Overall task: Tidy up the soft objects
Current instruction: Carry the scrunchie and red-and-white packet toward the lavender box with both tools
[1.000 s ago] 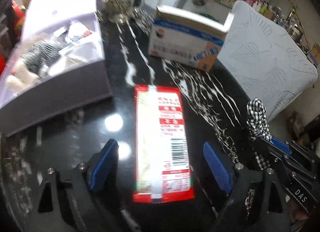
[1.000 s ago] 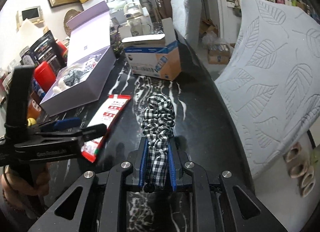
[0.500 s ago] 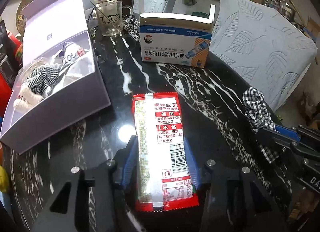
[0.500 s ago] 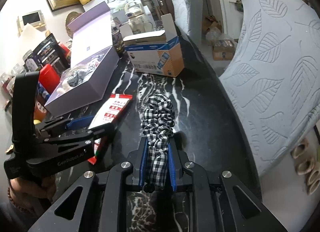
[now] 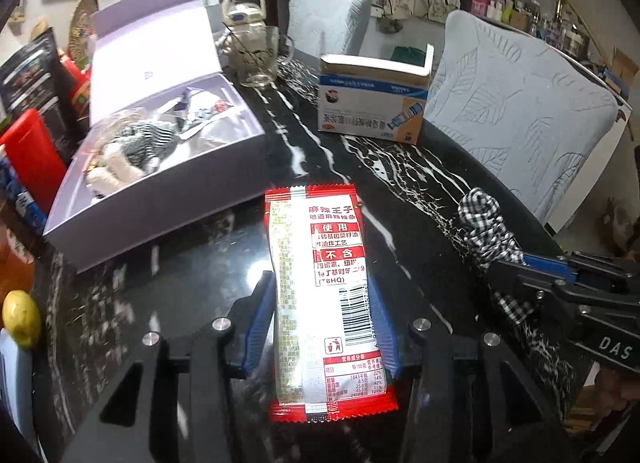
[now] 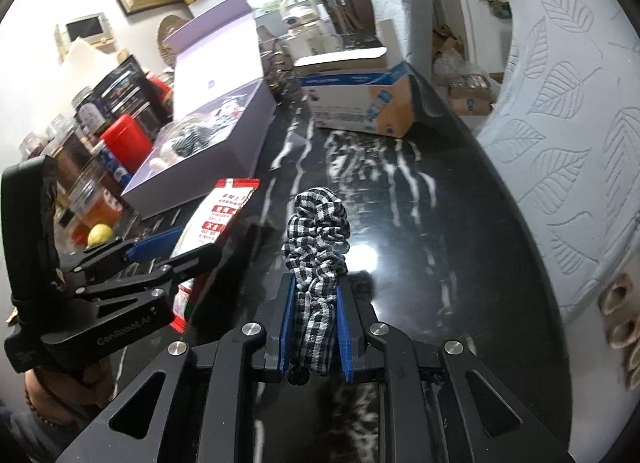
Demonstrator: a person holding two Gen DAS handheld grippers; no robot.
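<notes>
My left gripper (image 5: pixel 320 319) is shut on a red and white snack packet (image 5: pixel 324 287) and holds it above the black marble table (image 5: pixel 400 191); the packet also shows in the right wrist view (image 6: pixel 216 219). My right gripper (image 6: pixel 314 327) is shut on a black and white checked scrunchie (image 6: pixel 316 239), held upright over the table; it also shows in the left wrist view (image 5: pixel 486 227). An open lilac box (image 5: pixel 160 167) with soft items inside stands at the left, and shows in the right wrist view (image 6: pixel 212 143).
A blue and white carton (image 5: pixel 372 107) stands at the table's far side. A glass mug (image 5: pixel 256 59) is behind the box. A lemon (image 5: pixel 20 319), red container (image 5: pixel 28 151) and jars (image 6: pixel 72 135) crowd the left edge. Grey chairs (image 5: pixel 520 111) line the right.
My left gripper closed on the snack packet and lifted it off the table. My right gripper kept its hold on the scrunchie and rose a little.
</notes>
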